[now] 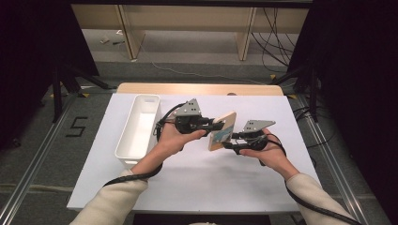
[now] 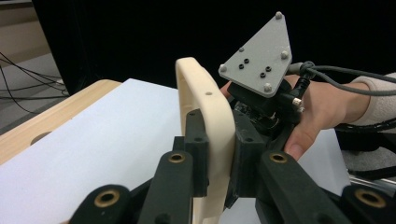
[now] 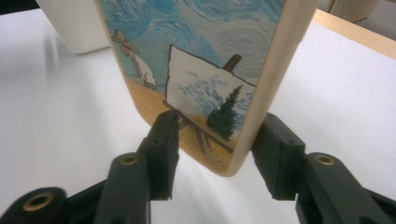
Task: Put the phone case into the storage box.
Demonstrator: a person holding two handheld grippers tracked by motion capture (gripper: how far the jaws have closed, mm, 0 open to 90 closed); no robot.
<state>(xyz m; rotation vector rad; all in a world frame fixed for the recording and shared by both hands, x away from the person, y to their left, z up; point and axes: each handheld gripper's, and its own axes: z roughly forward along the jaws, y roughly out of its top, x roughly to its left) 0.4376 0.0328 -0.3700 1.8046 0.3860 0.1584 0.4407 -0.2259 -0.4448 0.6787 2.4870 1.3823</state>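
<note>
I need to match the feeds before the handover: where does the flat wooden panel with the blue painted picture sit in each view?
High view: the flat wooden panel is at centre, held on edge between the left gripper and the right gripper.
Left gripper view: seen edge-on at centre, clamped in the black jaws.
Right gripper view: upper centre, picture side showing, lower corner between the jaws.
Shared landmark: the white table sheet.

The long white plastic bin [image 1: 139,130] stands at the white counter's [image 1: 197,180] left side, beside the left claw [image 1: 218,125]. Near and right of both hands the counter lies open.
</note>
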